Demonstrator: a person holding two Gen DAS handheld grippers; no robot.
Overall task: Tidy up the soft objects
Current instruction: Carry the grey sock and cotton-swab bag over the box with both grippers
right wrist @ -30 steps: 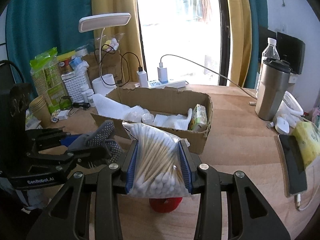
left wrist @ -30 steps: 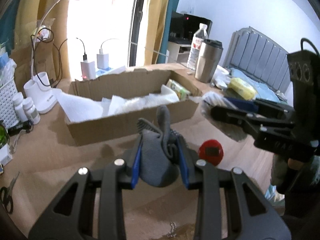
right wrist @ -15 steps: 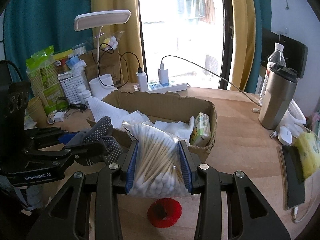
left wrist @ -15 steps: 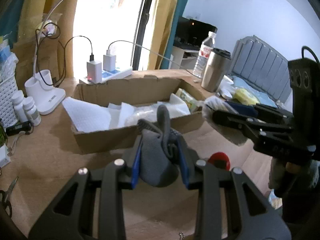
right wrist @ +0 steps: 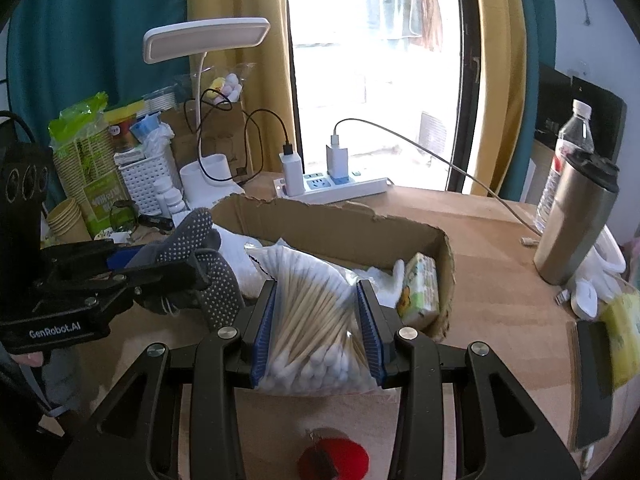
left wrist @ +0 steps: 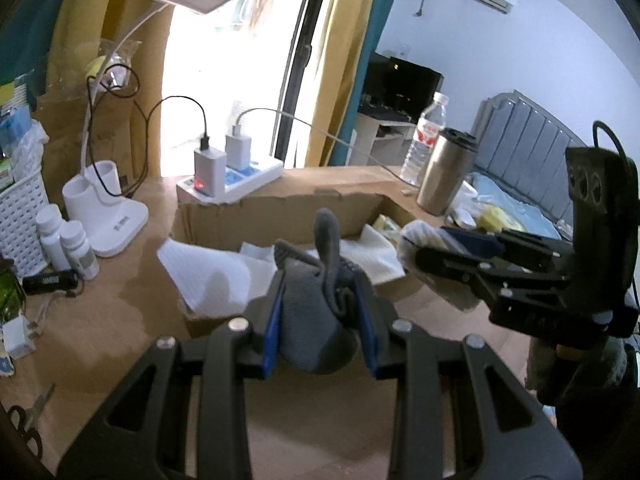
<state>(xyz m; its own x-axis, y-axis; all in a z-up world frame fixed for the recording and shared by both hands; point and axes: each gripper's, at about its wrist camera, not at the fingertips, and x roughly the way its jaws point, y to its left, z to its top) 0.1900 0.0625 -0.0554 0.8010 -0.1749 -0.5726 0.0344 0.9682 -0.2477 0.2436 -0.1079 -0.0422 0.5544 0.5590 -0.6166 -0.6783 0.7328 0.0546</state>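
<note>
My left gripper (left wrist: 320, 312) is shut on a grey dotted glove (left wrist: 312, 320), held just above the near wall of the cardboard box (left wrist: 280, 208). The same glove (right wrist: 200, 248) shows at the left of the right wrist view, in the left gripper (right wrist: 176, 270). My right gripper (right wrist: 316, 320) is shut on a clear bag of cotton swabs (right wrist: 312, 312), also over the near edge of the box (right wrist: 340, 220). White tissues (left wrist: 208, 276) and a small printed tissue pack (right wrist: 418, 290) lie inside the box. The right gripper (left wrist: 420, 244) appears at the right of the left wrist view.
A red round object (right wrist: 332, 458) lies on the wooden table below the right gripper. A steel tumbler (right wrist: 576, 216), water bottle (right wrist: 568, 140), power strip (right wrist: 332, 188), desk lamp (left wrist: 104, 216), white basket (left wrist: 16, 220), small bottles (left wrist: 68, 244) and a phone (right wrist: 592, 380) stand around the box.
Both grippers have moved forward toward the box with their loads still held. The box now looks closer, and the red object has slid down out of the left wrist view.
</note>
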